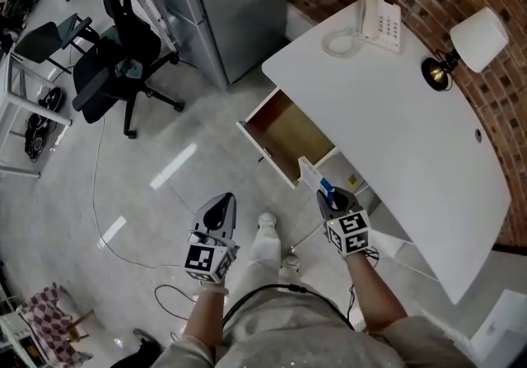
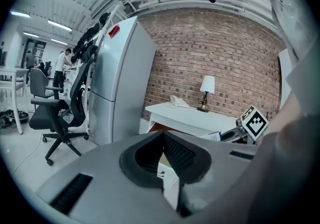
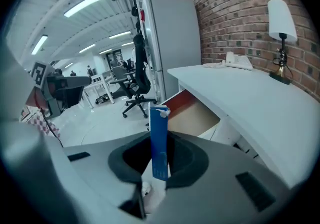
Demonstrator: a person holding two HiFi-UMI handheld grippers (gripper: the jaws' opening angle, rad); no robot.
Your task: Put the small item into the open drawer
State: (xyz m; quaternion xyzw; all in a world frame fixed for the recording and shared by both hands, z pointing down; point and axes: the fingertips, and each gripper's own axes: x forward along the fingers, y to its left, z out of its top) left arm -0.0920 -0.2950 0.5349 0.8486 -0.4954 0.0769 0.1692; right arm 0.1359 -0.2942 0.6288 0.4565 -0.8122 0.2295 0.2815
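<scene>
The small item is a slim blue and white box (image 1: 315,177), and my right gripper (image 1: 331,198) is shut on it. In the right gripper view the box (image 3: 159,140) stands upright between the pads. It hangs just in front of the near edge of the open drawer (image 1: 290,132), whose brown inside looks bare. The drawer (image 3: 194,113) lies ahead and below, under the white desk (image 1: 403,111). My left gripper (image 1: 219,211) hangs over the floor to the left of the drawer. Its fingertips meet with nothing between them (image 2: 162,134).
A white telephone (image 1: 380,20) and a lamp (image 1: 473,39) stand on the desk by the brick wall. A grey cabinet (image 1: 235,4) stands left of the desk, with a black office chair (image 1: 115,70) further left. Cables (image 1: 123,247) lie on the floor.
</scene>
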